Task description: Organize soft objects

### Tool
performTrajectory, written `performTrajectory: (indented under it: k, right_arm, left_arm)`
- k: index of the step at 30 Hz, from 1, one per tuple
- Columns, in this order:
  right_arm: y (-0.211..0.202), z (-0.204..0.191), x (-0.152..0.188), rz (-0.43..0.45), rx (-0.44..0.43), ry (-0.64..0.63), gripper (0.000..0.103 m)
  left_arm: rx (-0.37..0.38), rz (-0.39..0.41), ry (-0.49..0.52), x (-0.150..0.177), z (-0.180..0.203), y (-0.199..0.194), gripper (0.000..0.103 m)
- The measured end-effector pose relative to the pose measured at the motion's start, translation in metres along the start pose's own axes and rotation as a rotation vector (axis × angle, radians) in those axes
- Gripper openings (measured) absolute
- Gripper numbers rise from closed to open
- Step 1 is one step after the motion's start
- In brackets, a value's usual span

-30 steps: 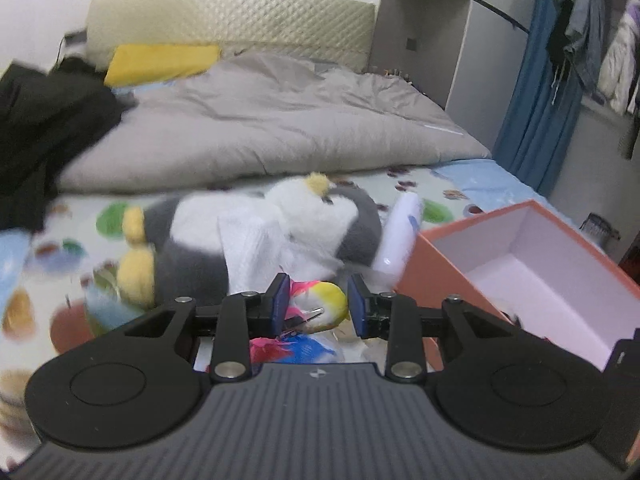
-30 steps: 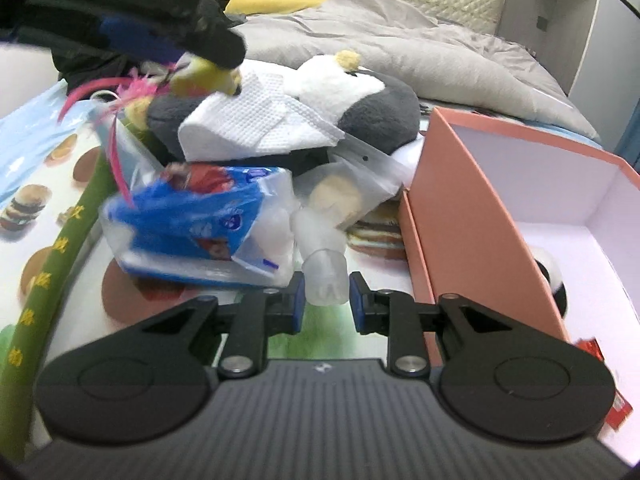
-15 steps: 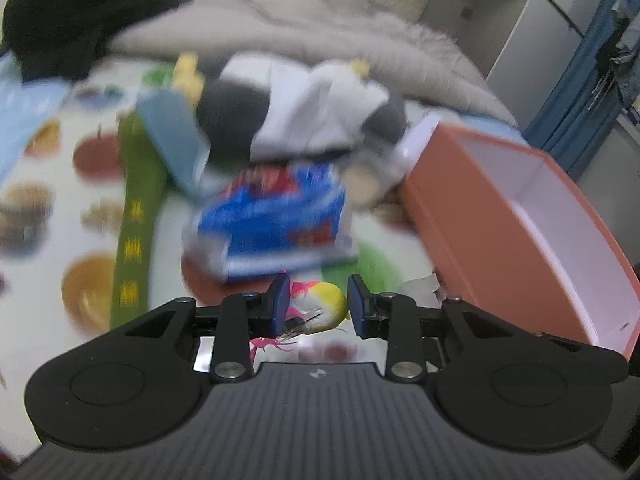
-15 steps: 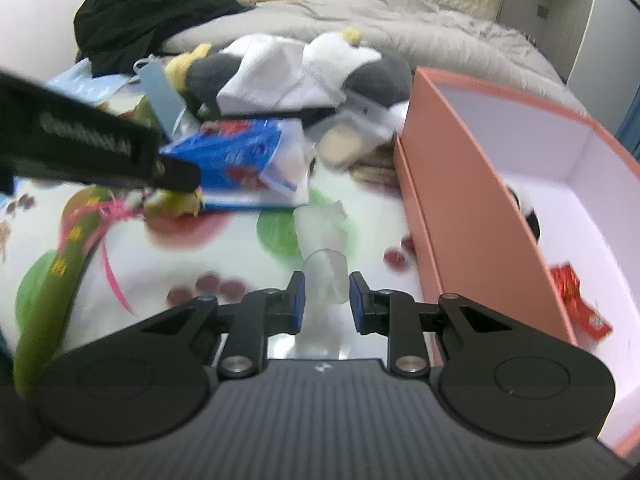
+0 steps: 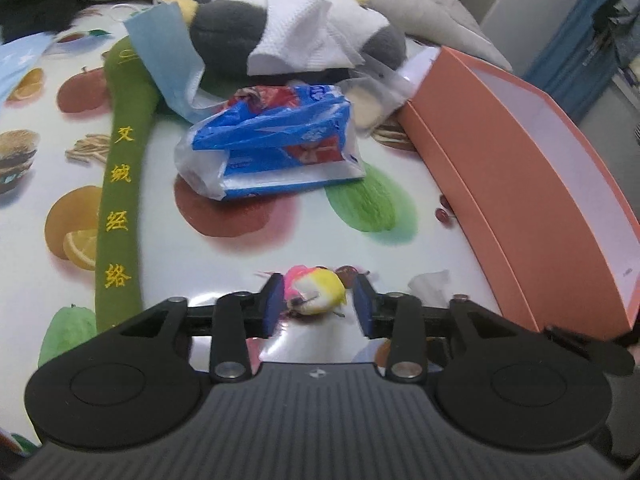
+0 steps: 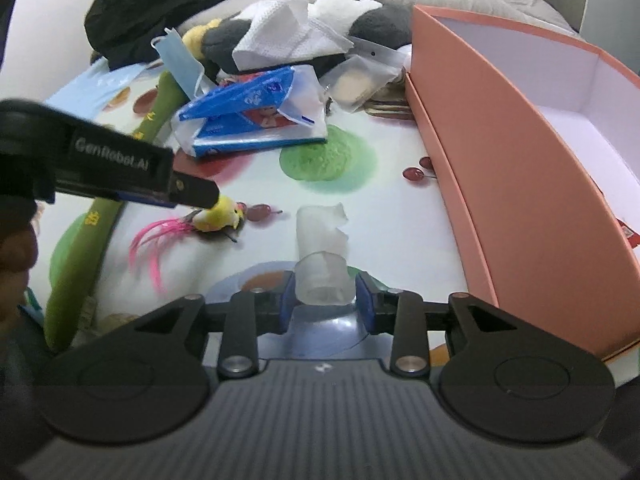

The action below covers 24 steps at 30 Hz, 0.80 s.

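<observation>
A fruit-print bedsheet (image 5: pixel 280 248) holds clutter; both grippers' fingers are opening, seemingly releasing toys.

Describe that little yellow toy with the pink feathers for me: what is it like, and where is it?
The yellow feathered toy is a small, plush-looking yellow lump with a pink patch and long hot-pink feathers trailing to one side. It lies on the fruit-printed sheet, between the left gripper whose jaws are opening; its pads no longer seem to press it. A green plush strip lies nearby, apart.
</observation>
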State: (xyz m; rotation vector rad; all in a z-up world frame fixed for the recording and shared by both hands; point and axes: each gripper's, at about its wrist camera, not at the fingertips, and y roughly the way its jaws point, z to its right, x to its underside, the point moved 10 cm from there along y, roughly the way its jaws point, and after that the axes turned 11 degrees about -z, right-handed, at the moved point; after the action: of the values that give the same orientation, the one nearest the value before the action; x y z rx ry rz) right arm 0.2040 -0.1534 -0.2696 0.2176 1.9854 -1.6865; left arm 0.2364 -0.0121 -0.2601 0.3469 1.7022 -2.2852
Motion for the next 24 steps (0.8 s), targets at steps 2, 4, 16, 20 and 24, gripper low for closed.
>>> performTrajectory:
  k: [2,4,16,20,24]
  right_arm:
    - [-0.001,0.000,-0.002,0.017,-0.018,0.003,0.048]
    - [0.000,0.000,-0.004,0.022,-0.039,0.002,0.054]
    - [0.014,-0.002,0.000,0.007,-0.076,-0.004,0.034]
    - [0.009,-0.002,0.000,0.012,-0.074,-0.010,0.031]
    - [0.006,0.002,0.000,0.012,-0.062,-0.003,0.031]
  left_arm:
    - [0.008,-0.007,0.028,0.001,0.000,-0.001,0.049]
    - [0.013,-0.016,0.056,0.002,0.000,-0.002,0.049]
    - [-0.084,-0.074,0.334,0.001,0.010,0.012,0.056]
    - [-0.107,-0.074,0.413,0.001,0.015,0.013,0.056]
    - [-0.118,-0.084,0.484,0.002,0.021,0.018,0.056]
